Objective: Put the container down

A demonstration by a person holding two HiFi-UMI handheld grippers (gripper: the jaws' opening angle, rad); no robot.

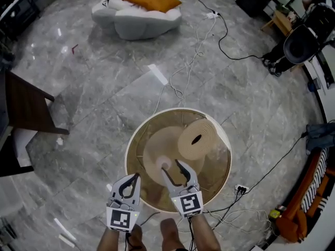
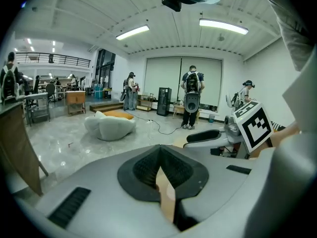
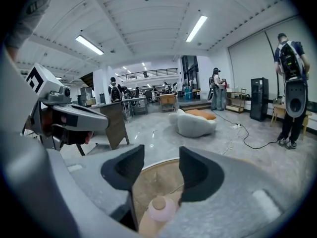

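Right fingers: the jaws of the right gripper (image 3: 162,165) are seen standing wide apart, with nothing pressed between the pads.

Left fingers: the jaws of the left gripper (image 2: 159,155) are closed together and empty – only a thin sliver of tan surface is seen through the seam.

Container: a small tan bottle with a pale pink cap (image 3: 158,209) is seen upright just below the right jaws, apart from both pads. In the head view the cap (image 1: 164,163) shows close beside the tips of the right gripper (image 1: 170,166).

Support: the bottle is judged to be resting on the round table (image 1: 214,171), near the edge closest to the person.

Left gripper's place: in the head view the left gripper (image 1: 131,182) is held over the table's near-left rim, just beside the right one and clear of the bottle.

Table's other load: 1 tan coiled disc with a dark centre hole (image 1: 197,138) is seen further back; whether it lies on the top or under it cannot be told.

Surroundings: a grey marble floor is seen with loose cables, and a white beanbag with an orange cushion (image 1: 136,12) lies well apart.

Progress: the container is judged already set down and let go – the placement itself looks done.

Remaining: only drawing both grippers clear is left, as far as can be judged; the bottle's cap should not be brushed, since a narrow upright bottle may tip.
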